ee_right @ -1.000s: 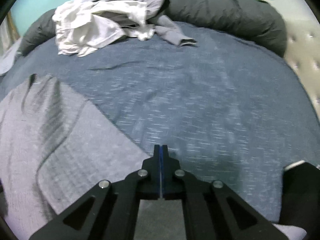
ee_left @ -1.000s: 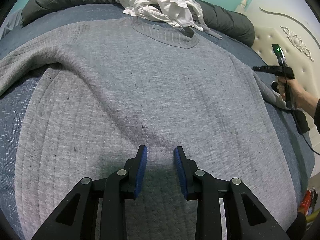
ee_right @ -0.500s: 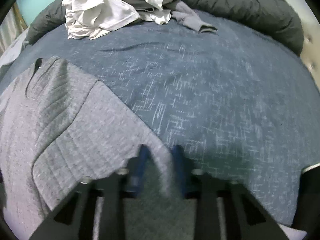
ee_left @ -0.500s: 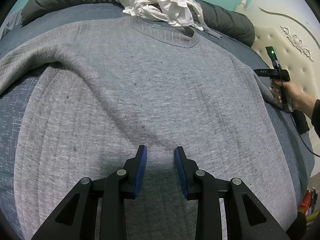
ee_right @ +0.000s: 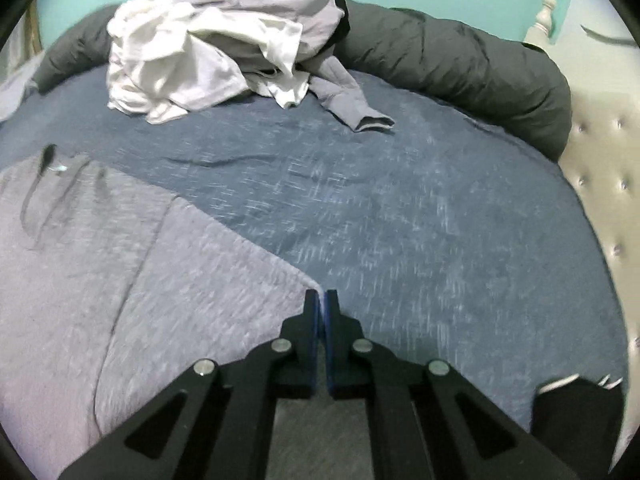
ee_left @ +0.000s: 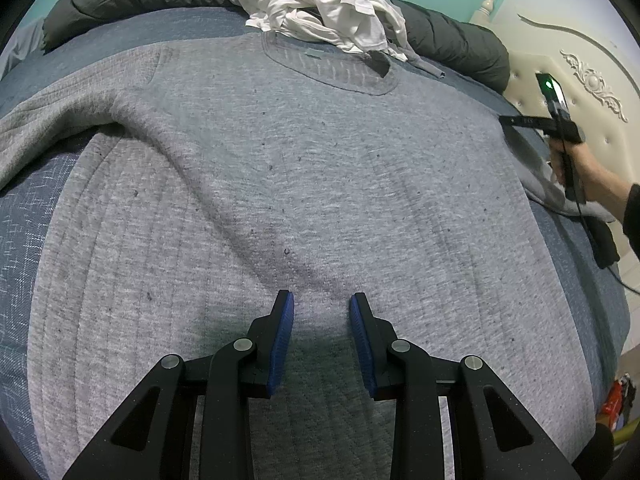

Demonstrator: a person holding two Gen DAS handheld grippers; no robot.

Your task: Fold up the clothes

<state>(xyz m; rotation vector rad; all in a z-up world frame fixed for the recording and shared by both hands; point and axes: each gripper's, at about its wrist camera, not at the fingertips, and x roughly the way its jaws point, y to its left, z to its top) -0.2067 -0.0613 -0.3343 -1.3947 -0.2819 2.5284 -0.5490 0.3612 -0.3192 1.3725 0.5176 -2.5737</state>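
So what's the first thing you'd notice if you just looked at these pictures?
A big grey sweater lies spread flat across the blue bed, filling most of the left view. Behind its collar sits a messy heap of white clothes against a dark duvet. The left gripper hangs open over the sweater's lower part, and the right gripper is pinched shut at its sleeve edge.

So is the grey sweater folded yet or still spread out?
Spread out: the grey sweater lies flat on the bed, collar and body showing, no fold visible.

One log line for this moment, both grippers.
left gripper: open above sweater | right gripper: shut on sweater edge | fold: not started
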